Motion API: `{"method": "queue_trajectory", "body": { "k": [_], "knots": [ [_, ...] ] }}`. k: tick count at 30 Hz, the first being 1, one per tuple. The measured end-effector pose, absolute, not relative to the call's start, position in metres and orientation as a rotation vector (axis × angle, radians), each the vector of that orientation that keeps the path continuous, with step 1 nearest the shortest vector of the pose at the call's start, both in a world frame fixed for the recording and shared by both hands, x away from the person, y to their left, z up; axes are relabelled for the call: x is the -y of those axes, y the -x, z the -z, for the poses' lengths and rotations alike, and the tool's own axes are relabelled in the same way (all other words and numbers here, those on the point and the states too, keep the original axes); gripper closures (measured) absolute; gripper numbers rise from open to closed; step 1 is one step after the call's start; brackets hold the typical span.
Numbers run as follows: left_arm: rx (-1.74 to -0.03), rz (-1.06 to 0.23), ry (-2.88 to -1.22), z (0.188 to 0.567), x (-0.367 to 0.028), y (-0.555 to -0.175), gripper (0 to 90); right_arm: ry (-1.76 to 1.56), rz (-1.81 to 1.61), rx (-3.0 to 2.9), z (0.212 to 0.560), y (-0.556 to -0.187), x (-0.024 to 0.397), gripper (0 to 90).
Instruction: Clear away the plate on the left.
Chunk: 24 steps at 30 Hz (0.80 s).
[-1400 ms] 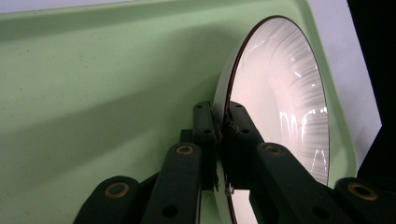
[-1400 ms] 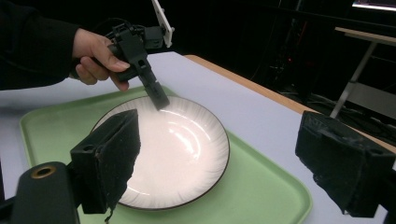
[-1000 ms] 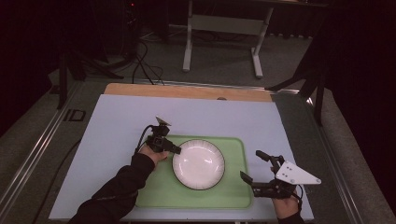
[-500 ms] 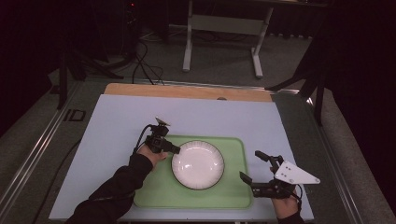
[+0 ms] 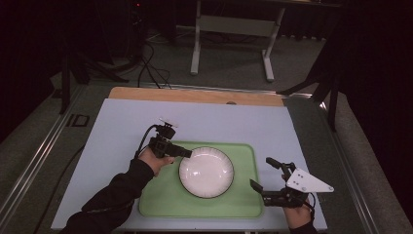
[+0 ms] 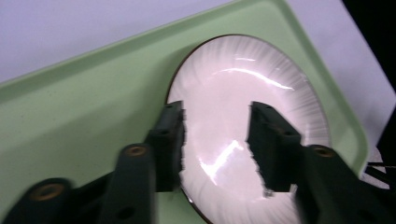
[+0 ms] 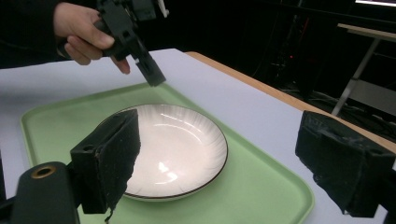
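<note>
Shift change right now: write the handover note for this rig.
Left gripper: open, hovering above the plate's left rim, holding nothing.
Right gripper: open wide, empty, off the tray's right edge.
White plate: flat in the middle of the green tray, which lies on the table.
Done: nothing gripped or lifted yet.
Left: probably close on the plate's rim and move it.

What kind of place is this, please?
Probably a lab or recording room, not a kitchen: a plate on a green tray on a plain table, dark surroundings, cables on the floor.
</note>
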State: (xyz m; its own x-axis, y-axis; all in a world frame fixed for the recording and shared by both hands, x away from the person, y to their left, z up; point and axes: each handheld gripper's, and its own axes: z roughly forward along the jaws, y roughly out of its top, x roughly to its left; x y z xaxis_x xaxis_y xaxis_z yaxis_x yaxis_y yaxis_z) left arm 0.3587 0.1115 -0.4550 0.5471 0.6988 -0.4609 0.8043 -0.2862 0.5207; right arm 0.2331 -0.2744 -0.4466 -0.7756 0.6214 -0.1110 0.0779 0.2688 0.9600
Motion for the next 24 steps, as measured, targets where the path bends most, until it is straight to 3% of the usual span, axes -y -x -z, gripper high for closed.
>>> {"method": "queue_trajectory", "body": {
  "k": [2, 4, 7, 11, 13, 16, 24],
  "knots": [
    [-1.183, 0.189, -2.043, 0.450, -0.113, -0.356, 45.9, -0.631, -1.527, -2.073, 0.447, -0.233, 0.274, 13.8],
    [-1.132, 0.219, -2.038, 0.447, -0.115, -0.353, 31.6, -0.632, -1.525, -2.073, 0.447, -0.233, 0.274, 13.8],
    [-1.095, 0.197, -2.021, 0.442, -0.117, -0.348, 28.0, -0.631, -1.524, -2.074, 0.447, -0.233, 0.274, 13.8],
    [-1.018, 0.168, -2.015, 0.435, -0.120, -0.340, 15.0, -0.629, -1.522, -2.075, 0.447, -0.233, 0.273, 13.8],
    [-0.984, 0.145, -2.024, 0.432, -0.121, -0.335, 14.9, -0.628, -1.522, -2.076, 0.447, -0.233, 0.273, 13.8],
    [-0.952, 0.094, -2.037, 0.427, -0.121, -0.327, 0.7, -0.626, -1.520, -2.079, 0.447, -0.233, 0.272, 13.8],
    [-0.870, -0.011, -1.975, 0.415, -0.134, -0.305, 0.7, -0.627, -1.522, -2.075, 0.446, -0.233, 0.273, 13.8]
  ]
}}
